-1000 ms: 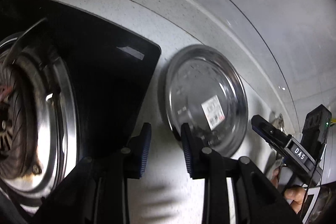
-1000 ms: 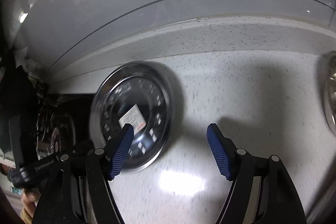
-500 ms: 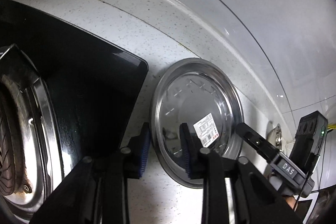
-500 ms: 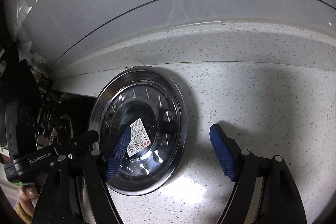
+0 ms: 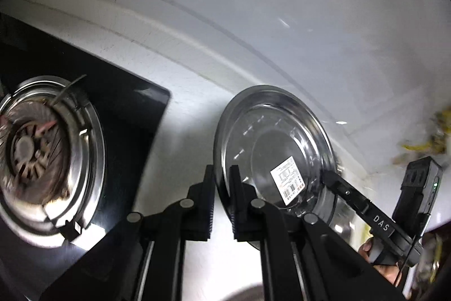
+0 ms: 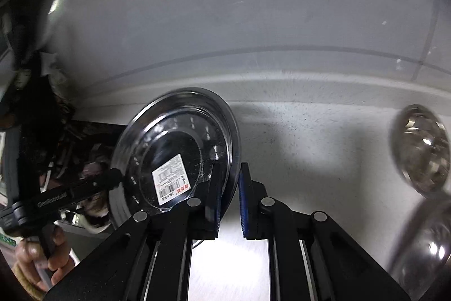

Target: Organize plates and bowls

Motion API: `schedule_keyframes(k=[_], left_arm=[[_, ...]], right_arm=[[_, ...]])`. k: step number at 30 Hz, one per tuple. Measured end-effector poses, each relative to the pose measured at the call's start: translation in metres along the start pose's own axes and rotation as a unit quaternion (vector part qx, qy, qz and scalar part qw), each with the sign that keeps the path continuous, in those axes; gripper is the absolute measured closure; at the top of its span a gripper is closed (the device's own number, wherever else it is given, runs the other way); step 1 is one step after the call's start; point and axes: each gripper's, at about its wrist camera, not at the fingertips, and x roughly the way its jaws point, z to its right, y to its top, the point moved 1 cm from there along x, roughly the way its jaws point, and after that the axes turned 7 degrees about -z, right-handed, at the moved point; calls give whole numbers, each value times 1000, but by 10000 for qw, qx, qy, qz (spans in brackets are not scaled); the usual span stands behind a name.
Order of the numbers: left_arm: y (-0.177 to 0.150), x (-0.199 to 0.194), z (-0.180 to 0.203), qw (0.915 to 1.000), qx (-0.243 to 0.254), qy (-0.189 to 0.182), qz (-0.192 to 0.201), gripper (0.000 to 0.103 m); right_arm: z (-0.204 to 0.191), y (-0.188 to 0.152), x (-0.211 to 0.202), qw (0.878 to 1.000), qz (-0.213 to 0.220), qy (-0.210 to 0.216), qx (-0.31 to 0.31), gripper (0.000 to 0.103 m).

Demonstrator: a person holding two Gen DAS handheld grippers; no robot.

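The steel plate (image 5: 274,148) sits lifted off the speckled counter (image 6: 310,137) and tilted, and you hold it from both sides. Your left gripper (image 5: 220,200) is clamped on its left rim, one finger on each face. Your right gripper (image 6: 229,200) straddles the opposite rim, with the inner finger over the plate's face and the blue-padded finger (image 6: 244,205) outside it. The plate's edge runs between them, but you cannot tell whether they are pressing on it. A white barcode sticker (image 5: 287,184) lies in the plate's flat middle; nothing else is in it.

To the left of the plate, a strip of bare counter separates it from the corner of the black stove top (image 5: 141,114), where a round burner (image 5: 42,154) sits in its shiny ring. Behind the plate the counter meets a low raised lip (image 6: 310,83) and then the pale wall (image 6: 225,4). To the right, well apart, a shiny steel bowl (image 6: 421,151) stands on the counter, and the blurred rim of another steel dish (image 6: 417,250) shows nearer you.
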Motion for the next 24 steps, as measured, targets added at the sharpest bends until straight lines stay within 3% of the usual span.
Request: schedule_keyframes(k=[7,10,17,20,24], left_arm=[[-83,-67,27,9975,563,-338,-250,95],[-124,-76,30,9951,768,-451,-435,95],[-207,-56,13,9901,926,-519,-921,95],[-226,-29,1,9884,835,-512,-1163,95],[-242,-9,-3,9865,885,-368,-1330,95]], right_arm=[[-19,-86,-99,9998,195,49,-96,92],[-2,-126,-120,9998,87,161,61,92],[16,-217,-117,9985,-197,195,480,92],[40,-249,-98,9951,-488,233,829,92],[52,-268,-79,9923,-653,149,1044,92]])
